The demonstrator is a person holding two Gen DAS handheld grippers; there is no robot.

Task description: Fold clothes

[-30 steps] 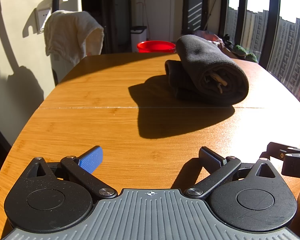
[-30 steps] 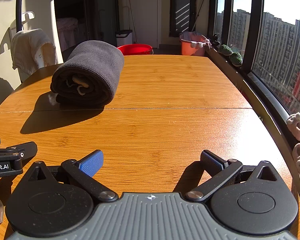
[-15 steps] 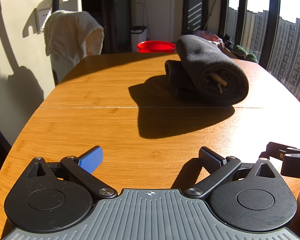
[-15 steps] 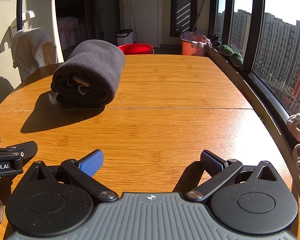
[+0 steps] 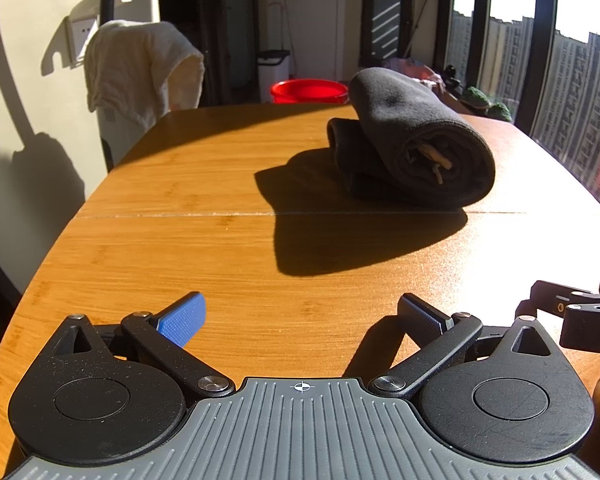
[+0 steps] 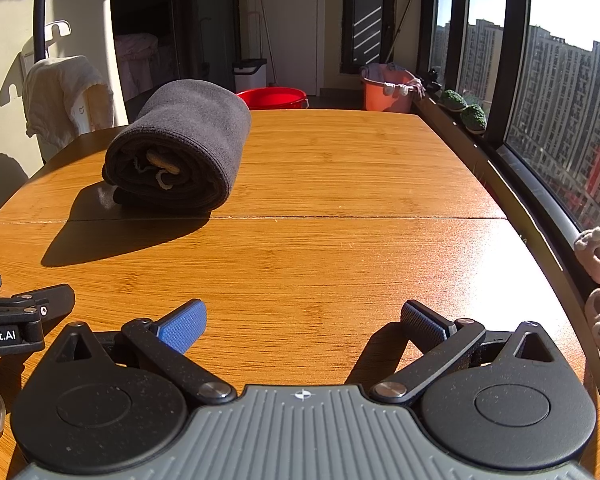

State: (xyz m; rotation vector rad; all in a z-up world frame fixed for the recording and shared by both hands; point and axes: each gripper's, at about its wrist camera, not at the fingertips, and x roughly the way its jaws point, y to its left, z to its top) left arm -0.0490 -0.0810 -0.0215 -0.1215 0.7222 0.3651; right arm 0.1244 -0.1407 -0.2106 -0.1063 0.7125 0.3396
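Observation:
A dark grey garment [image 5: 412, 148], folded and rolled into a thick bundle, lies on the wooden table [image 5: 204, 248] beyond the table's seam. In the right wrist view the same bundle [image 6: 180, 152] sits at the far left. My left gripper [image 5: 300, 320] rests low near the table's front edge, open, nothing between its fingers, well short of the bundle. My right gripper [image 6: 302, 322] is beside it on the right, also open and empty. Part of the left gripper's body [image 6: 16, 316] shows at the left edge of the right wrist view.
A white cloth [image 5: 140, 68] hangs over something past the table's far left corner. A red basin [image 5: 308, 90] and an orange tub [image 6: 386, 88] stand beyond the far edge. Windows and a sill with small plants [image 6: 464, 112] run along the right side.

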